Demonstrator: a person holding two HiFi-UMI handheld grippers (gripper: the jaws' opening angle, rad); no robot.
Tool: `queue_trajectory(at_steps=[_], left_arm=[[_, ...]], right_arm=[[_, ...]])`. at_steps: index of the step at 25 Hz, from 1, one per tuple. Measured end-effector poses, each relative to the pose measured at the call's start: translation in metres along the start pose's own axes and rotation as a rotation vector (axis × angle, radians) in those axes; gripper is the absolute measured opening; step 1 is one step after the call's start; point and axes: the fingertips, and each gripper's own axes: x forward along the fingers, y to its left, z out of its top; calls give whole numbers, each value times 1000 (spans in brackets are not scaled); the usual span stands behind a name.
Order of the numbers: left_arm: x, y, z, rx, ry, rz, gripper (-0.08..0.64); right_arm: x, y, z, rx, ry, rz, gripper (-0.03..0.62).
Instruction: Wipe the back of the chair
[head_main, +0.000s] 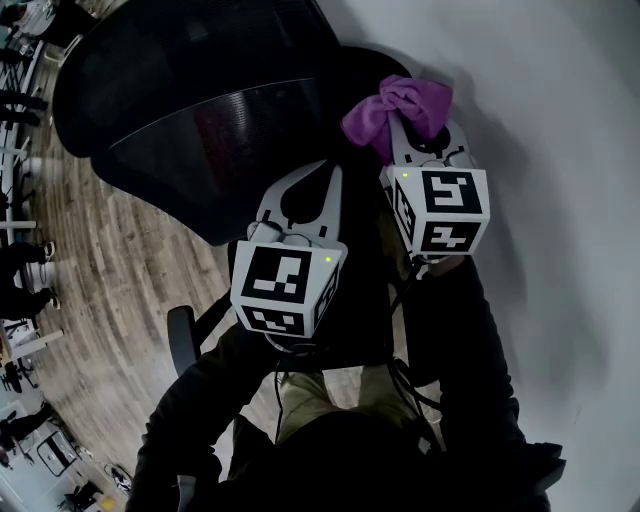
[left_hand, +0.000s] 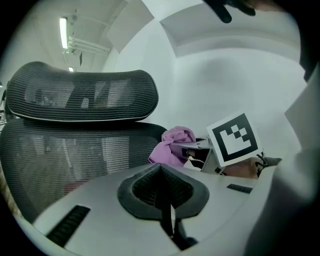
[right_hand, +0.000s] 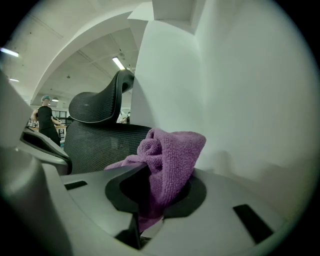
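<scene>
Right gripper (head_main: 420, 135) clamped on a bunched purple cloth (head_main: 396, 108), held just beside the upper right edge of the black mesh chair back (head_main: 200, 130); whether cloth and mesh touch cannot be told. Left gripper (head_main: 328, 172) with jaws pressed together and nothing between them, near the backrest, below the headrest (left_hand: 82, 95). White wall (head_main: 560, 150) close behind the cloth; wood floor (head_main: 110, 280) beyond the chair, with a person (right_hand: 46, 117) standing far off.

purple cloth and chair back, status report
Right gripper shut on purple terry cloth. Left gripper shut, empty. Black mesh chair back beside cloth, contact unclear. White wall close on the right.
</scene>
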Motion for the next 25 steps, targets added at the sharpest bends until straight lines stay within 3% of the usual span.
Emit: queue_trajectory(at_steps=[19, 25], left_arm=[[10, -9, -3, 5, 15, -26, 0], [16, -14, -13, 1, 27, -35, 0]], right_arm=[[-1, 2, -2, 28, -24, -11, 69], [-4, 3, -26, 50, 5, -10, 69]])
